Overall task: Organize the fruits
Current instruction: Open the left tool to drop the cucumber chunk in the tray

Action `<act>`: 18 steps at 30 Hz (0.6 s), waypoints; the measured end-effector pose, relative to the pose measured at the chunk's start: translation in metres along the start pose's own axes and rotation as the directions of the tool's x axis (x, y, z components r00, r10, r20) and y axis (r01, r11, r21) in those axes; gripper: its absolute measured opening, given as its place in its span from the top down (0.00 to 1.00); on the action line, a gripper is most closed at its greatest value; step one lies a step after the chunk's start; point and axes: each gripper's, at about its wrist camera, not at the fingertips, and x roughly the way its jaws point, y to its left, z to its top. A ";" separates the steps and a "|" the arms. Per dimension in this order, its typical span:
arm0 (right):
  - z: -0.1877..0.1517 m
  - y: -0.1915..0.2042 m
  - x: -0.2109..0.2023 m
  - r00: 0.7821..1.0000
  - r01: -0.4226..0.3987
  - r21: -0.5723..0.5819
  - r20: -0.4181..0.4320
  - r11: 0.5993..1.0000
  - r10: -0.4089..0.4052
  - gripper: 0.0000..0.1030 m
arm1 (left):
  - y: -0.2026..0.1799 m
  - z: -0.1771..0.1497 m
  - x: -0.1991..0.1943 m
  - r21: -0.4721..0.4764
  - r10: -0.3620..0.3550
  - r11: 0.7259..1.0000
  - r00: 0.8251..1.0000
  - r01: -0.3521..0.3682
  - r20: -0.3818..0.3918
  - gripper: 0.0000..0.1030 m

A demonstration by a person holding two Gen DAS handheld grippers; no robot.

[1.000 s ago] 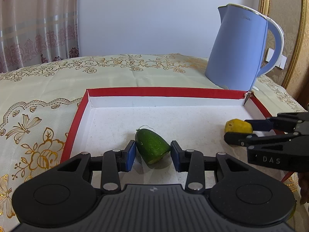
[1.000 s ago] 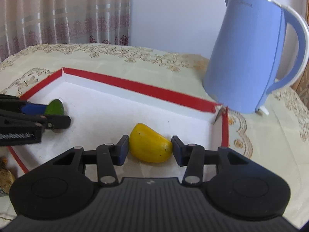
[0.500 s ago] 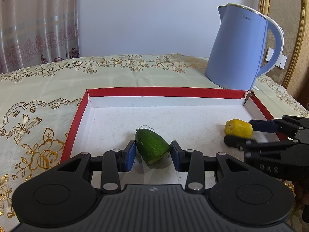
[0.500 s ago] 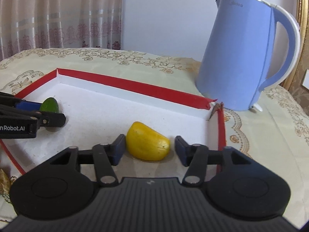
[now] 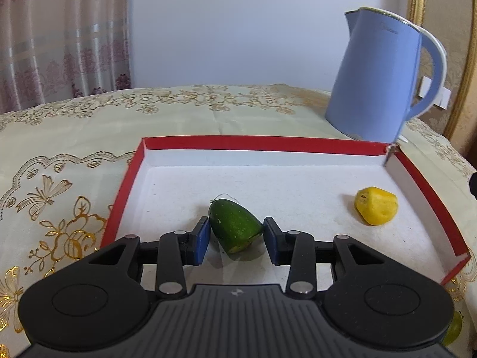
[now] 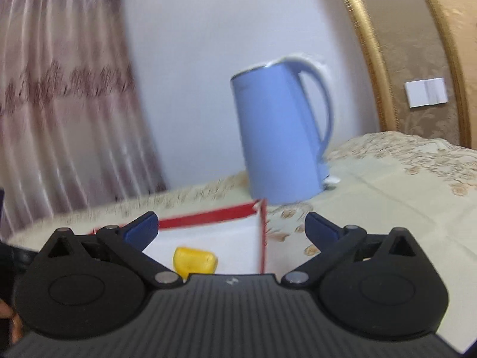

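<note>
Pinching a smooth, blunt-ended green fruit (image 5: 234, 229) between its blue pads, the left gripper (image 5: 235, 240) rests on the grainy white floor of the red-rimmed cardboard tray (image 5: 262, 142). The right gripper (image 6: 231, 227) is opening wide, empty; the lumpy yellow fruit (image 5: 376, 209) lies near the tray's right wall.

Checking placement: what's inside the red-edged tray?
Inside the tray: green fruit between the left gripper's pads, yellow fruit lying free. The gripper body hides the near strip.
</note>
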 end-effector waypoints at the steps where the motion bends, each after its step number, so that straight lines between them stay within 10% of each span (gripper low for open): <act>1: 0.000 0.000 0.003 1.000 0.004 0.000 -0.014 1.000 -0.004 0.00 | 0.000 0.000 0.000 0.000 0.003 1.000 1.000 -0.003 0.002 0.63; 18: -0.007 -0.010 0.022 0.988 -0.002 0.087 -0.155 0.996 0.016 0.00 | -0.017 -0.003 -0.003 0.080 0.109 0.991 0.994 -0.108 -0.010 0.62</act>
